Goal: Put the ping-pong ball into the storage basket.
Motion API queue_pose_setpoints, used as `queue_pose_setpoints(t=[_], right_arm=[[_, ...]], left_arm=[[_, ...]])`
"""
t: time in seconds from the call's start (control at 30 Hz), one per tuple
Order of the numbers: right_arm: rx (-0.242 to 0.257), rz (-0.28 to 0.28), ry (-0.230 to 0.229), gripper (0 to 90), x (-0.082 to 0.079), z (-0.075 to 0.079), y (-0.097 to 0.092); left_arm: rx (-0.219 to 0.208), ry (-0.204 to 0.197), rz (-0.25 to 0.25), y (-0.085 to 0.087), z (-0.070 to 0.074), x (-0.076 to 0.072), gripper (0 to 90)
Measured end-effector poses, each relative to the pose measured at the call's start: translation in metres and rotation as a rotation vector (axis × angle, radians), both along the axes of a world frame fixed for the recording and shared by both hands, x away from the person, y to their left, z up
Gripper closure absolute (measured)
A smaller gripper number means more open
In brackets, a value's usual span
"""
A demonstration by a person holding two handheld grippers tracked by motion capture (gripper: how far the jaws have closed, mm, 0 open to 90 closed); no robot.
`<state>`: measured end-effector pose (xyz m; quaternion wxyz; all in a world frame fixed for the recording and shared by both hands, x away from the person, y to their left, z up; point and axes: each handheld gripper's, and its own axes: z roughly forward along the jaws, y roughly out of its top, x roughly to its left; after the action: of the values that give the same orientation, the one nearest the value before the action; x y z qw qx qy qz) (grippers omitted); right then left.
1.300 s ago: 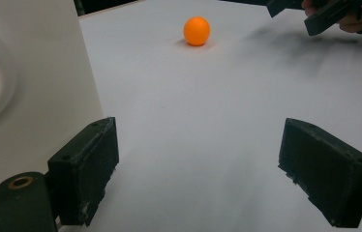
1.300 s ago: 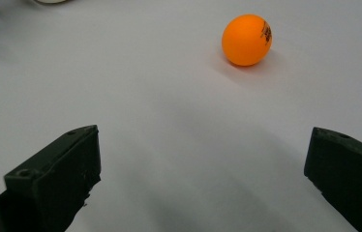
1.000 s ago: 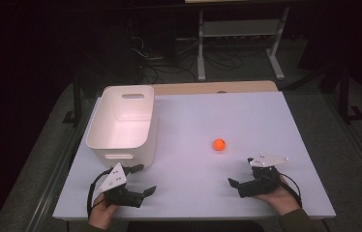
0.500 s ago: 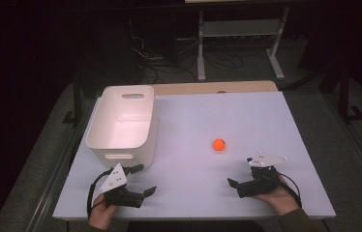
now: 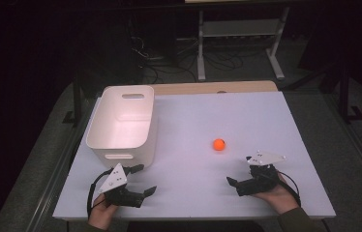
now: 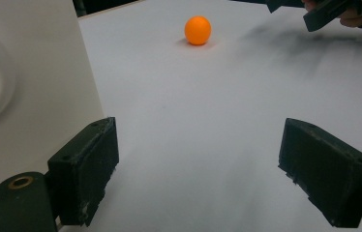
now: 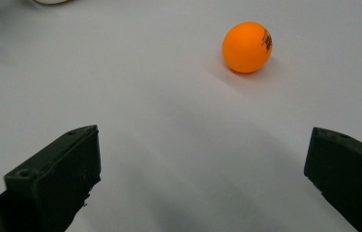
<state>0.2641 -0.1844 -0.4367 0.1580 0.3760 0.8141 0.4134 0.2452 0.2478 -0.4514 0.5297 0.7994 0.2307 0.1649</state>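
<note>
One orange ping-pong ball (image 5: 219, 144) sits alone on the white tabletop (image 5: 227, 116), at about 11 o'clock from the right gripper (image 5: 241, 182) and well apart from the white plastic bin (image 5: 123, 123) at its 9 o'clock. Both the right gripper and the left gripper (image 5: 143, 181) rest near the front edge with jaws spread wide and empty. Light, smooth and likely to roll or squirt free, the ball probably wants a gentle pinch across its widest middle.
</note>
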Motion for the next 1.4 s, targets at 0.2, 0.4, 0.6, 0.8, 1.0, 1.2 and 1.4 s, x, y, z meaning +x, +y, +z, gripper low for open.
queue_pose_setpoints(t=[0.2, 0.4, 0.6, 0.8, 1.0, 1.2, 1.4], right_arm=[[-0.005, 0.002, -0.004, 0.0, 0.002, 0.001, 0.001], [-0.005, -0.004, -0.006, 0.0, 0.004, 0.002, 0.0], [-0.004, -0.008, -0.009, 0.0, 0.006, 0.003, 0.001], [-0.006, -0.007, -0.011, 0.0, 0.008, 0.004, 0.001], [0.0, -0.015, -0.019, 0.0, 0.011, 0.006, 0.001], [0.003, -0.016, -0.02, 0.0, 0.012, 0.007, 0.001], [0.006, -0.017, -0.021, 0.0, 0.013, 0.007, 0.001]], left_arm=[[0.001, 0.001, 0.0, 0.0, 0.0, 0.0, 14.1], [-0.002, 0.003, 0.002, 0.0, 0.0, 0.0, 14.2], [-0.001, 0.003, 0.002, 0.0, 0.0, 0.0, 14.2], [0.0, 0.002, 0.002, -0.001, 0.0, 0.0, 14.2], [0.0, 0.002, 0.002, 0.0, 0.0, 0.0, 14.1], [0.0, 0.003, 0.003, 0.0, 0.0, 0.0, 14.1], [0.001, 0.004, 0.003, -0.001, 0.0, 0.0, 14.2]])
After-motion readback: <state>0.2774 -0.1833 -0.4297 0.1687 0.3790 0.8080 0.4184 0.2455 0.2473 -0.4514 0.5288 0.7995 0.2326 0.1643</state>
